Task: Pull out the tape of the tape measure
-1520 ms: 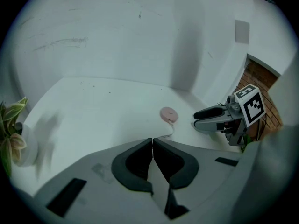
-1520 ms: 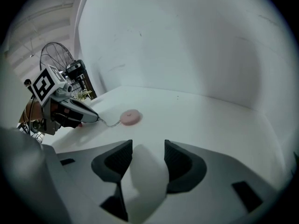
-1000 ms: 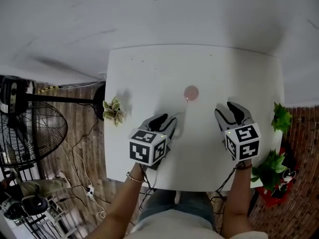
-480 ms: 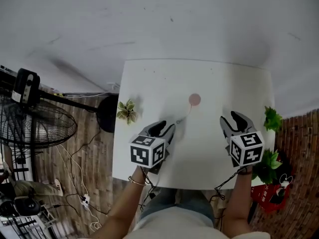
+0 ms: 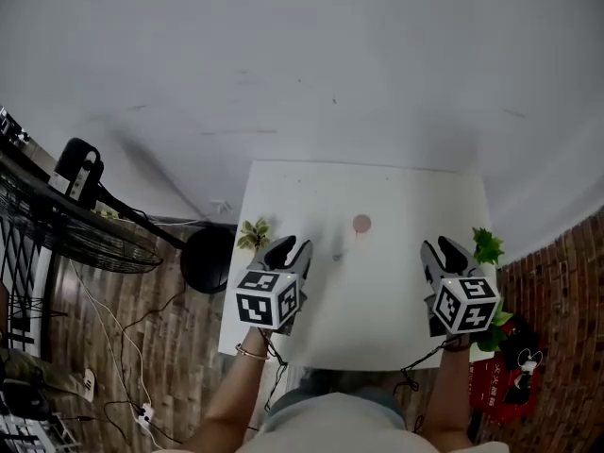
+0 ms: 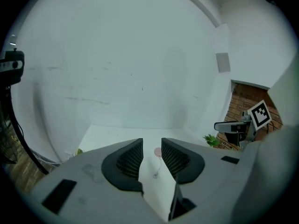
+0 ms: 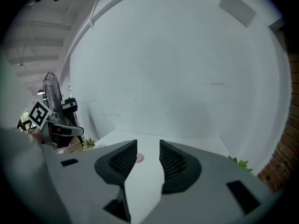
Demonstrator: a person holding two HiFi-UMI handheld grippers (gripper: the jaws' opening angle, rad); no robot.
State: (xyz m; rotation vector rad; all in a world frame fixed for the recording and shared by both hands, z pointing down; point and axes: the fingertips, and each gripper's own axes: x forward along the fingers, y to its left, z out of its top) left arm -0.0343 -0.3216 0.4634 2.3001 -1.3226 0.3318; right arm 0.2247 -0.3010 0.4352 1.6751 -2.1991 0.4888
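Observation:
The small round pink tape measure (image 5: 361,224) lies on the white table (image 5: 377,328). A short thin strip of tape runs from it toward me and ends in a small ring (image 6: 155,174) on the tabletop. My left gripper (image 5: 288,247) hovers above the table's left part, apart from the tape. Its jaws have just been closing a little but still stand open with nothing between them (image 6: 152,146). My right gripper (image 5: 442,249) hangs over the right side, open and empty (image 7: 148,146). Both gripper views show the pink case (image 7: 139,158) far off through the gap.
A small potted plant (image 5: 253,233) stands at the table's left edge and a green plant (image 5: 487,246) at the right edge. A fan (image 5: 57,225) and a black round base (image 5: 208,259) stand on the wooden floor at left. A white wall rises behind the table.
Both grippers have risen off the table and now look more level. The left gripper, earlier close to the tape's end, is now apart from it. The tape measure stayed put.

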